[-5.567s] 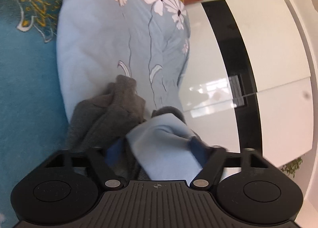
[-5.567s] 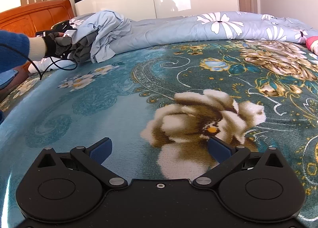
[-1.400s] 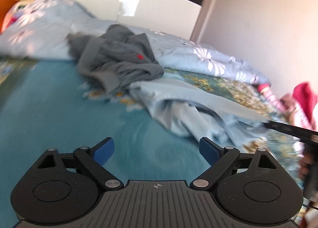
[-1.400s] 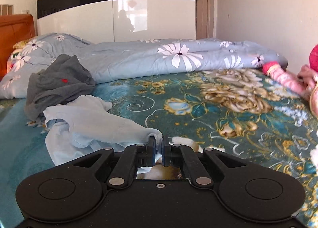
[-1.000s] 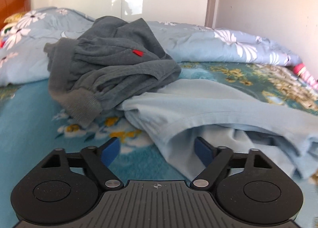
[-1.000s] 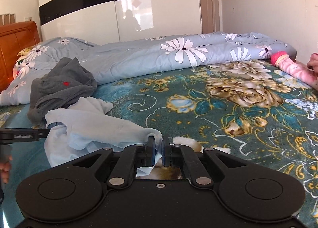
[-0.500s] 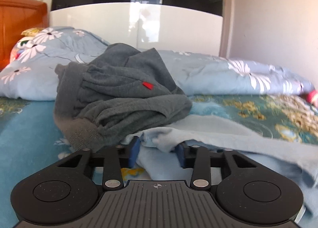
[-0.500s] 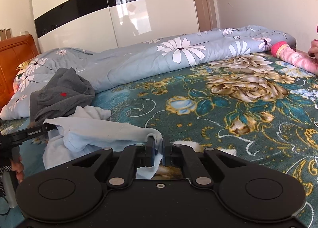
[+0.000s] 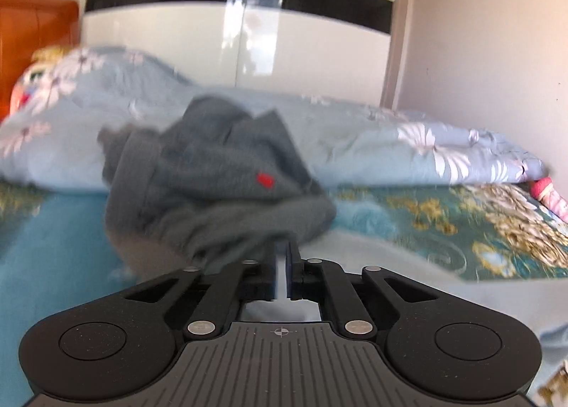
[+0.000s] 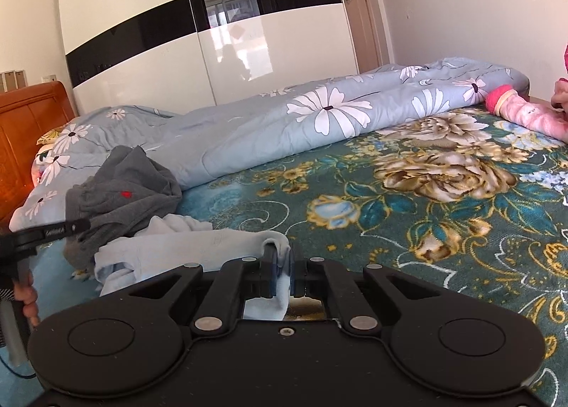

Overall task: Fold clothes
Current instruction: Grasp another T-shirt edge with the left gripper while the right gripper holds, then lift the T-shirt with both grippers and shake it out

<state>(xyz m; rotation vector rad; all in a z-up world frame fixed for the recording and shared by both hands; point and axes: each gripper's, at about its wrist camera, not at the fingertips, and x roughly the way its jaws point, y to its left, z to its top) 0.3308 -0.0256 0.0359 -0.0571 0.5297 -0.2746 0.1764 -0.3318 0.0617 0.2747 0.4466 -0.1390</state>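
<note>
Left wrist view (blurred): the left hand-held gripper (image 9: 283, 270) is pinched closed on a thin edge of pale blue cotton garment (image 9: 282, 274), just before a crumpled dark grey knit garment (image 9: 213, 187).

Right wrist view: the right hand-held gripper (image 10: 282, 274) clamps the pale blue garment's other edge (image 10: 177, 247) above the teal floral bed cover (image 10: 408, 201).
</note>
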